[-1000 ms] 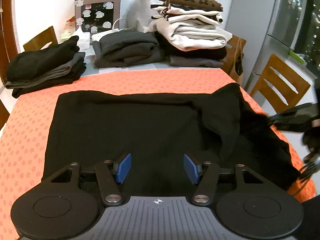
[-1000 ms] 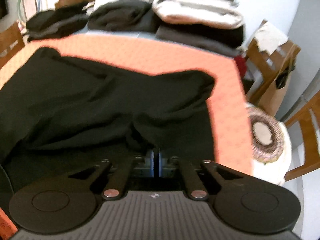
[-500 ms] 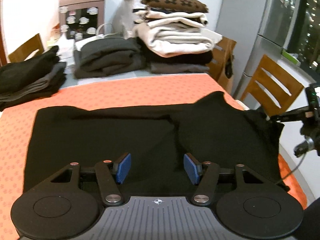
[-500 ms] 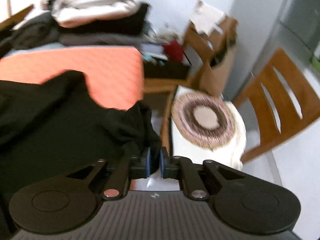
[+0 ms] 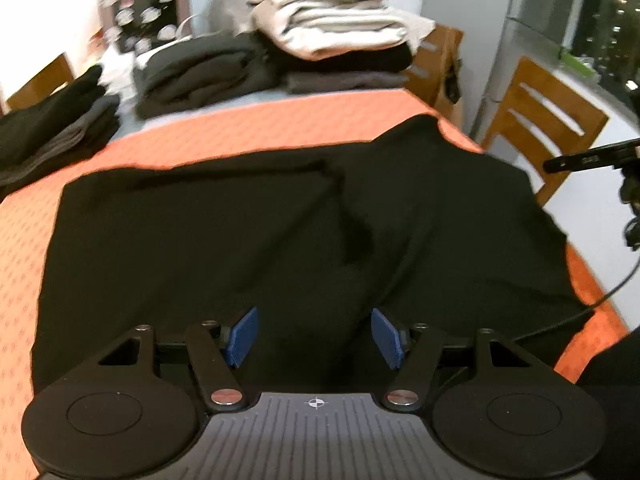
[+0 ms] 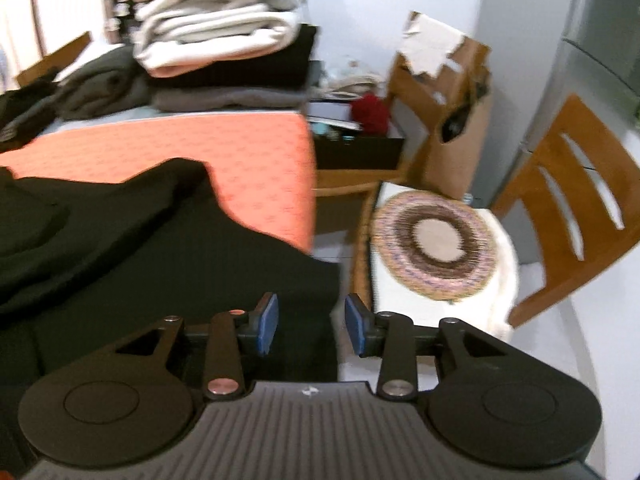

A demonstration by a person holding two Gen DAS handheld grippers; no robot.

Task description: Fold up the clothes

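Note:
A black garment [image 5: 248, 232] lies spread on the orange tablecloth [image 5: 256, 128], its right part creased and reaching the table's right edge. My left gripper [image 5: 314, 336] hovers over the garment's near edge, its jaws opening, blue pads [image 5: 242, 336] apart with only cloth below them. In the right wrist view the garment's right edge [image 6: 224, 264] hangs over the table side. My right gripper [image 6: 312, 326] sits just above that edge with its jaws opening; the pads [image 6: 267, 323] do not press on the cloth.
Stacks of folded clothes stand at the back: cream ones [image 5: 340, 20], dark ones [image 5: 200, 72] and a black pile [image 5: 52, 136] at the left. Right of the table are a wooden chair [image 6: 580, 200], a round woven cushion [image 6: 436, 240] and a brown paper bag [image 6: 448, 120].
My right gripper, shut on the garment's folded-over right part, swung it out to the table's right edge and opened off it. The left gripper's view shifted rightward.

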